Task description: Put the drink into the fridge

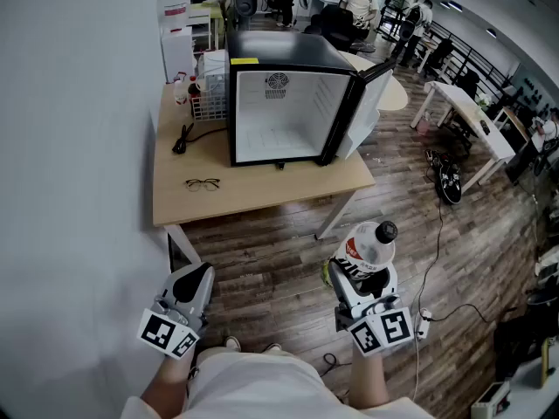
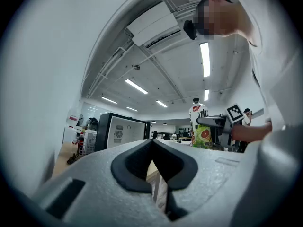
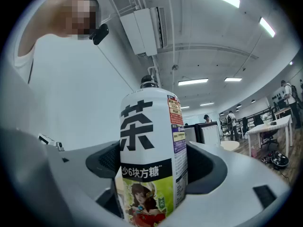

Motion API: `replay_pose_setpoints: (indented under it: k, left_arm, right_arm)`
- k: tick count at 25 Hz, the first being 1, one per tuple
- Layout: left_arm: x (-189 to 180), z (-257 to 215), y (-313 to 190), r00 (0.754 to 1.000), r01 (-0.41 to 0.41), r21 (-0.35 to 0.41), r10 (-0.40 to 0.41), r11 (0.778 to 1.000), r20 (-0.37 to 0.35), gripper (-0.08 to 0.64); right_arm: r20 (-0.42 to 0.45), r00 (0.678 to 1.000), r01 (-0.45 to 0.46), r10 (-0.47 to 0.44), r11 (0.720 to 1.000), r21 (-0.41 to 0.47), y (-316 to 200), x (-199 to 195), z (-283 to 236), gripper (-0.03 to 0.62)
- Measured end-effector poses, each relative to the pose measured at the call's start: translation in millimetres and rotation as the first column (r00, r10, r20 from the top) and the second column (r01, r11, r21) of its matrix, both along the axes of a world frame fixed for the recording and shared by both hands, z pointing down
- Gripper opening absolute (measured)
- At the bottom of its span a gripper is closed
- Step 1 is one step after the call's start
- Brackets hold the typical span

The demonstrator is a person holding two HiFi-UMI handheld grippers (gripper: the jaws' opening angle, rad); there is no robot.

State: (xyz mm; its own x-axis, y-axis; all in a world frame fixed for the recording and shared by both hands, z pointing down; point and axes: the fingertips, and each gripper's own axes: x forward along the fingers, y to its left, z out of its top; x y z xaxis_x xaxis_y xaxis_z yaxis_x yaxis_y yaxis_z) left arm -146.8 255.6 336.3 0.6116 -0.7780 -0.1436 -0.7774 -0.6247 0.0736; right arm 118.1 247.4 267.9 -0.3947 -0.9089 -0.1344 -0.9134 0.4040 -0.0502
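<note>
Specs [image 1: 203, 183] on wood table [image 1: 288, 186] w/ wire basket [image 1: 208, 103].

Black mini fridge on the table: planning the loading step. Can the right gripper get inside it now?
Likely yes, after a step closer: the black mini fridge stands open, facing the right gripper, with no obstacle seen between.

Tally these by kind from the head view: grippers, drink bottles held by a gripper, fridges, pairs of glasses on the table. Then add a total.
Grippers: 2 (left gripper, right gripper)
Held drink bottle: 1
Fridge: 1
Pair of glasses: 1
Total: 5
</note>
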Motion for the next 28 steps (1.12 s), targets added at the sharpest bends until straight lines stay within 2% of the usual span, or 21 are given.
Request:
replay_pose_setpoints:
  k: [13,18,22,28]
  left_arm:
    - [-4.1,-3.0,-14.7,1.000,0.003,0.002,-0.003,1.000,0.001,0.014]
    - [5.5,-4.2,-15.6,1.000,0.011,-0.002,-0.011,1.000,0.009,0.014]
    - [20.9,-6.6,-13.7,1.000,0.018,0.003,-0.018,1.000,0.016,0.014]
    - [46.1,-1.7,-8.4,1.000,0.023,-0.006,-0.022,1.000,0.022,0.014]
  right_arm:
    - [-0.018,1.000,0.020,-0.020,1.000,-0.022,-19.4,-15.7,9.7,0.397]
    - [0.050,0.997,0.052,-0.051,0.998,-0.036,-23.9,-6.0,8.9,0.400]
    - [0.072,0.996,0.060,-0.058,0.998,-0.026,-24.0,10.0,6.7,0.400]
    - [0.050,0.995,0.089,-0.087,0.995,-0.040,-16.1,29.9,18.4,0.402]
